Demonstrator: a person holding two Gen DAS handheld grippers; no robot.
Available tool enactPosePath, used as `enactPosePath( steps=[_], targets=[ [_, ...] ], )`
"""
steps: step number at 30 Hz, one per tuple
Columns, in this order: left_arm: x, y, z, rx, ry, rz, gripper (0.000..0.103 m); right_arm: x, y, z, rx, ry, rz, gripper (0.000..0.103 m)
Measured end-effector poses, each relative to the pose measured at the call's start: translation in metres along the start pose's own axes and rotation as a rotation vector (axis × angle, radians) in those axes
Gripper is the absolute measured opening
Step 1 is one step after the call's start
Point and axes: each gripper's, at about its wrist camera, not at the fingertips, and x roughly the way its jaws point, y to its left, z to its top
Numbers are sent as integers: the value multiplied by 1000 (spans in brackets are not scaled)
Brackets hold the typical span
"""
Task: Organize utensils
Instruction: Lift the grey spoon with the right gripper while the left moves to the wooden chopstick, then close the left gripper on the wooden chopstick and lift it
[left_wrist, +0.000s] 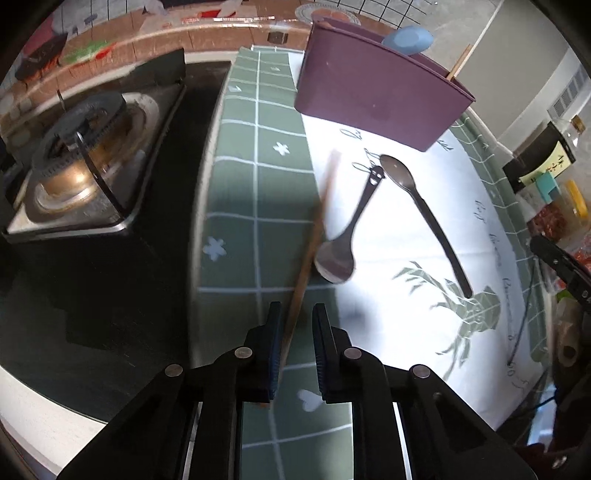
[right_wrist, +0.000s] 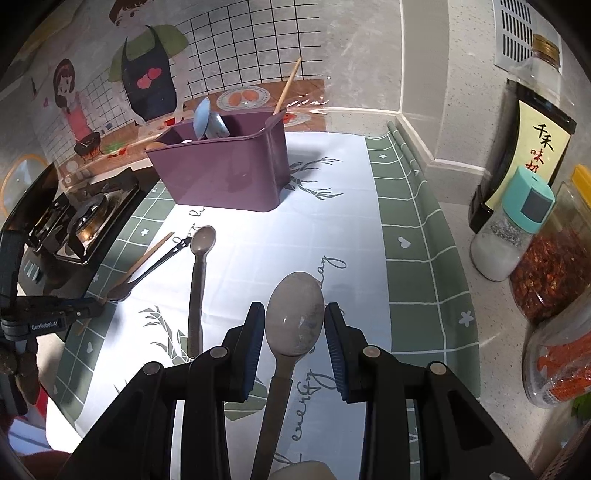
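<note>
Purple plastic bin (right_wrist: 225, 170) stands at the back of the green-and-white cloth (right_wrist: 410, 236) on the counter, already holding a blue spoon (right_wrist: 202, 117) and a chopstick (right_wrist: 287, 85). Left tongs (left_wrist: 295, 345) are narrowed around a wooden chopstick (left_wrist: 314, 236), which runs between the blue pads; whether both pads actually press it I cannot tell, since a sliver of gap shows on one side. Beside it on the cloth lie a steel spoon (left_wrist: 345, 236) and a dark spoon (left_wrist: 424, 210), well apart from the bin. Right tongs (right_wrist: 294, 345) stand partly open with a grey spoon (right_wrist: 294, 314) between the pads, its bowl pointing forward above the cloth.
</note>
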Motion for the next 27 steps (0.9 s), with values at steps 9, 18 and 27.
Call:
enactPosePath(
  steps=[9,18,27],
  targets=[
    [2,-8,4,-17,23,-3,16,5,7,1,-16,12,12,30],
    [13,5,41,-80,27,-10,16,5,9,-3,-13,18,13,30],
    [31,4,79,-64,10,58,16,2,5,-8,1,17,-2,30]
  ],
)
